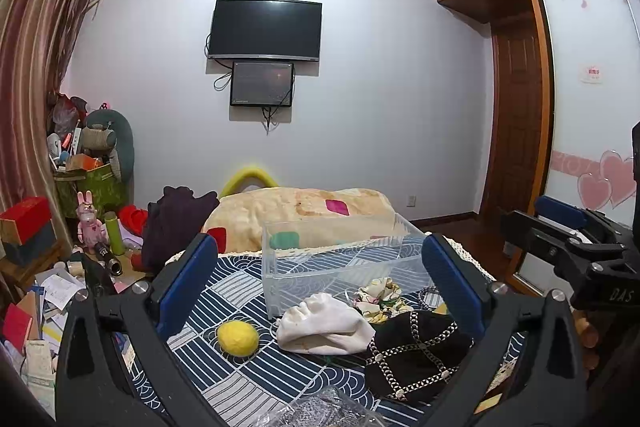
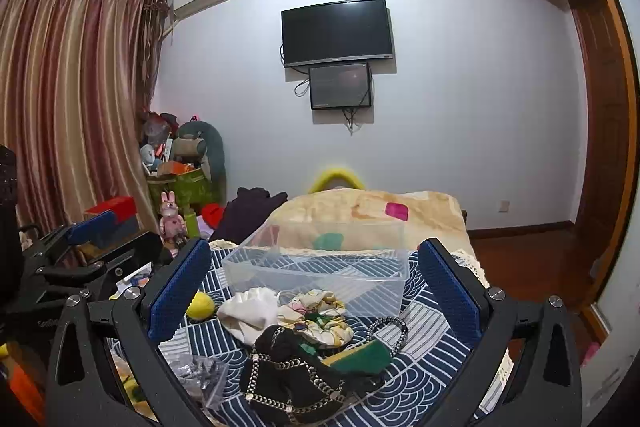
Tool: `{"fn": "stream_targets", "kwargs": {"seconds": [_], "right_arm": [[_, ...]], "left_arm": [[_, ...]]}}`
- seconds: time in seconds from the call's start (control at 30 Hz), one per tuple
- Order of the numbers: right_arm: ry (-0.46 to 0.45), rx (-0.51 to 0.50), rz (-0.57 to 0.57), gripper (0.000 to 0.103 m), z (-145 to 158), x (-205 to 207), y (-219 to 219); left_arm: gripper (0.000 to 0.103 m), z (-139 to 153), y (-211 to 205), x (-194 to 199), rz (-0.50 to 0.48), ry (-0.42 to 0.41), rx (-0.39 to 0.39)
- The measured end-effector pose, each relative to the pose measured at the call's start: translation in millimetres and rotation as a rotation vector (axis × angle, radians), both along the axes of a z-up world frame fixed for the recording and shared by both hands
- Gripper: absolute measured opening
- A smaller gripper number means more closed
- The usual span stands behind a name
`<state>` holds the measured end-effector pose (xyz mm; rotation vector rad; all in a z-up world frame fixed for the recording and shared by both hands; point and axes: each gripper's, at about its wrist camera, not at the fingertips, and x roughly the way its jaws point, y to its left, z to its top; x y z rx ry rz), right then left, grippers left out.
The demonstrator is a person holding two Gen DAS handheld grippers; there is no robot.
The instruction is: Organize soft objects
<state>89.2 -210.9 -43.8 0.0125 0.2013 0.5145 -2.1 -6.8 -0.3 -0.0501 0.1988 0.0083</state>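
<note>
Soft items lie on a blue patterned cloth [image 1: 224, 379] in front of a clear plastic bin [image 1: 340, 259]: a yellow felt ball [image 1: 237, 337], a white cloth pouch [image 1: 324, 323], a black hat with chain trim [image 1: 416, 355], and a floral scrunchie [image 1: 380, 297]. The right wrist view shows the bin [image 2: 320, 275], ball [image 2: 201, 305], pouch [image 2: 250, 313], hat [image 2: 292, 375], scrunchie [image 2: 320, 315] and a green purse with beaded handle [image 2: 364, 355]. My left gripper [image 1: 316, 291] is open and empty above them. My right gripper [image 2: 314, 291] is open and empty too; it also shows at the left wrist view's right edge [image 1: 568, 239].
A beige blanket [image 1: 304, 211] and dark clothes [image 1: 176, 223] lie behind the bin. A cluttered side table with a pink bunny figure [image 1: 90, 223] and boxes stands left. A clear bag of grey items [image 2: 200, 371] lies near the front. Wardrobe [image 1: 520, 115] at right.
</note>
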Motion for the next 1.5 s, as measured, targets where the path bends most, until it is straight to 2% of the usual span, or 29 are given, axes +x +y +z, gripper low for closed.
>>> {"fn": "stream_targets", "kwargs": {"seconds": [1.5], "right_arm": [[0.003, 0.024, 0.011, 0.103, 0.7, -2.9, -1.5]], "left_arm": [[0.103, 2.3, -0.6, -3.9, -0.002, -0.007, -0.004]]}}
